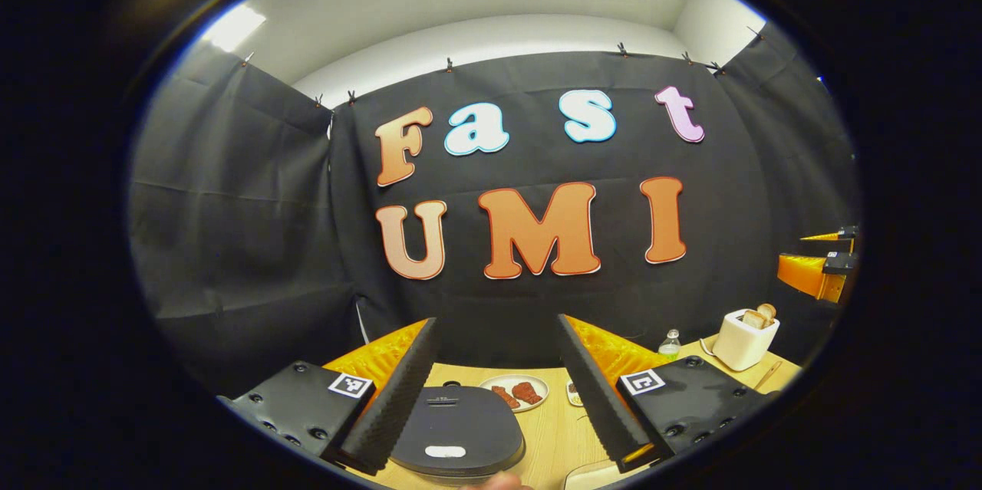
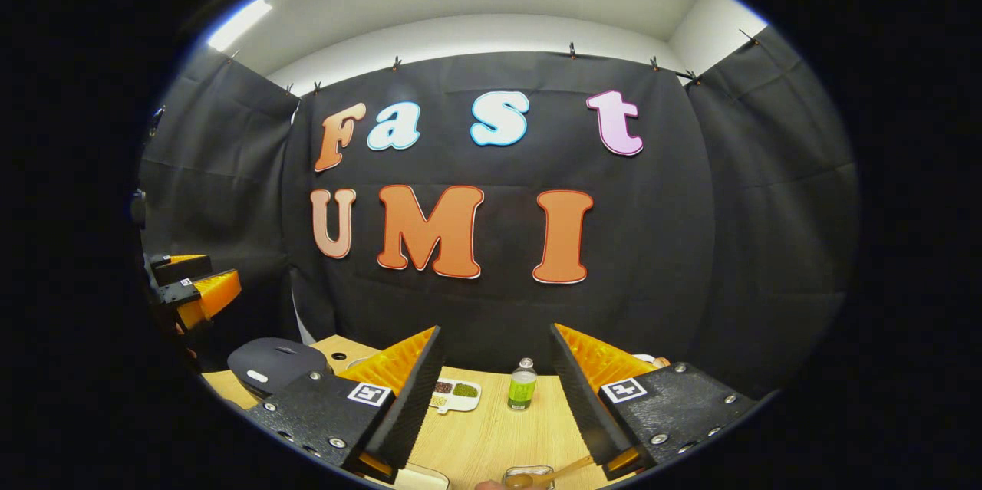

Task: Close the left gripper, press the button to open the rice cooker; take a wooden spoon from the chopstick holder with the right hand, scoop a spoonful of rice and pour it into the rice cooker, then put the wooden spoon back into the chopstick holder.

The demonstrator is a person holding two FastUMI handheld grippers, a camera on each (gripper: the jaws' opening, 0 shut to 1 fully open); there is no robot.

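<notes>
In the left gripper view, the black rice cooker (image 1: 458,429) sits low between the fingers of my left gripper (image 1: 497,321), lid down, its pale button (image 1: 445,451) near the front edge. The left gripper is open and holds nothing. The right gripper (image 1: 825,268) hangs in the air at the far right. In the right gripper view, my right gripper (image 2: 495,329) is open and holds nothing. A wooden spoon (image 2: 554,472) rests across a small clear container (image 2: 528,478) just below its fingers. The rice cooker (image 2: 272,363) lies to the left, with the left gripper (image 2: 192,287) above it.
A plate with red food (image 1: 514,392) lies behind the cooker on the wooden table (image 1: 556,436). A white toaster with bread (image 1: 743,337) and a small bottle (image 1: 670,344) stand to the right. A green bottle (image 2: 522,385) and a compartment tray (image 2: 454,395) sit ahead of the right gripper.
</notes>
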